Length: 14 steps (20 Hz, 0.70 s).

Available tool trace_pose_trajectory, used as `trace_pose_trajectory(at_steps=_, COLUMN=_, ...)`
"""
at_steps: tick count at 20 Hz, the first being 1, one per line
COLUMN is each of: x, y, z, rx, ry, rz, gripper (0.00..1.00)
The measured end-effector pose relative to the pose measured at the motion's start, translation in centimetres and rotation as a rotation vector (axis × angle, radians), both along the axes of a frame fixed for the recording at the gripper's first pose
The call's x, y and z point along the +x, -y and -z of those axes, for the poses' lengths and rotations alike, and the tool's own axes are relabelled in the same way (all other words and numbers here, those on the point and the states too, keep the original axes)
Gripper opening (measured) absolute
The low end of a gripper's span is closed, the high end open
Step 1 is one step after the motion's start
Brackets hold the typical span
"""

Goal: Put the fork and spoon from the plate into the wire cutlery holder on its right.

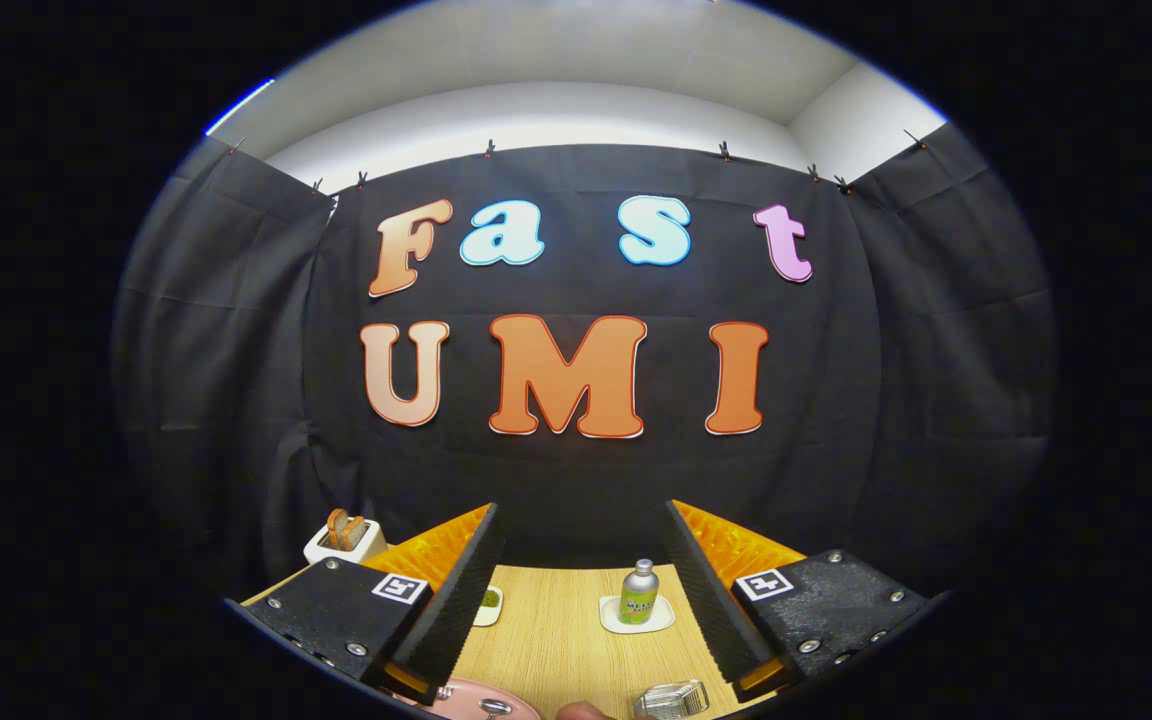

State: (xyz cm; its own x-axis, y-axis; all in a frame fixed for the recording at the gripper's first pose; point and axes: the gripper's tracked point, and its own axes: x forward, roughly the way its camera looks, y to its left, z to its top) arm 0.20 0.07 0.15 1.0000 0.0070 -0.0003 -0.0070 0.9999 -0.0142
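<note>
My gripper (583, 520) is held high above a wooden table (556, 640), open, with nothing between its fingers. Low between the finger bases lies the rim of a pink plate (471, 702), and on it the bowl of a metal spoon (493, 708). To the plate's right stands the wire cutlery holder (671, 698), only its top visible. The rest of the plate is hidden, and I cannot make out the fork.
A person's fingertip (586, 712) shows between plate and holder. Farther on the table stand a small bottle (639, 592) on a white coaster, a small white dish (488, 604) with something green, and a white toaster (344, 540) with bread at the far left.
</note>
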Motion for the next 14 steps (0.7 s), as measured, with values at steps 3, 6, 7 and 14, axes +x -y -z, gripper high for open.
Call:
trace_pose_trajectory(at_steps=3, x=0.1, y=-0.1, z=0.1, rx=-0.004, ry=-0.006, rz=-0.007, gripper=0.96)
trace_pose_trajectory(at_steps=6, x=0.1, y=-0.2, z=0.7, rx=-0.027, ry=-0.028, rz=-0.018, gripper=0.96)
trace_pose_trajectory(at_steps=7, x=0.0, y=-0.1, z=1.2, rx=-0.033, ry=-0.047, rz=-0.022, gripper=0.96)
trace_pose_trajectory(at_steps=14, x=-1.5, y=-3.4, z=10.4, rx=-0.020, ry=-0.279, rz=-0.141, gripper=0.96)
